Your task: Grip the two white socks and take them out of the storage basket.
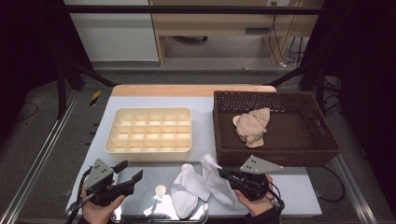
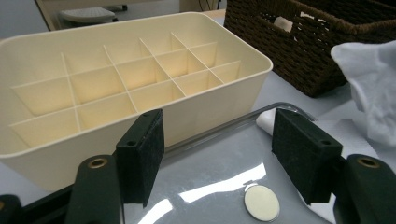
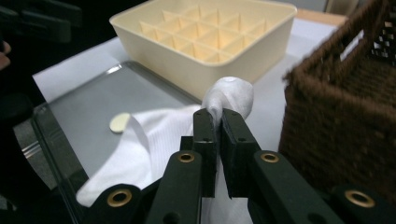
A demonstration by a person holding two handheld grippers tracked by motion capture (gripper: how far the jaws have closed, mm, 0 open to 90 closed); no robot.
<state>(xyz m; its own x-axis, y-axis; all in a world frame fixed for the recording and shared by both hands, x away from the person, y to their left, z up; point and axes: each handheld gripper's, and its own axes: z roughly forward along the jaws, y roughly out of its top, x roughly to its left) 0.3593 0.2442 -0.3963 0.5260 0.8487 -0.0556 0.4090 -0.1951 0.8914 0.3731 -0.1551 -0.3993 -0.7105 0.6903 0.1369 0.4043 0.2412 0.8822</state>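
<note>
Two white socks [image 1: 198,186] lie across a shiny metal tray [image 1: 140,210] at the table's front edge. My right gripper [image 1: 223,173] is shut on the upper end of the right-hand white sock [image 3: 229,95], whose tip bulges above the pads [image 3: 205,126]. My left gripper [image 1: 130,175] hovers open over the tray's left part, nothing between its pads [image 2: 144,149]. A cream divided organiser box [image 1: 149,133] stands behind the tray. A dark wicker basket [image 1: 322,154] at the right holds beige socks [image 1: 252,127].
A small round white disc [image 1: 160,190] rests on the tray between my grippers. The basket's near wall [image 3: 345,121] stands close to the right of my right gripper. Bare blue-grey table surface [image 1: 203,135] lies between box and basket.
</note>
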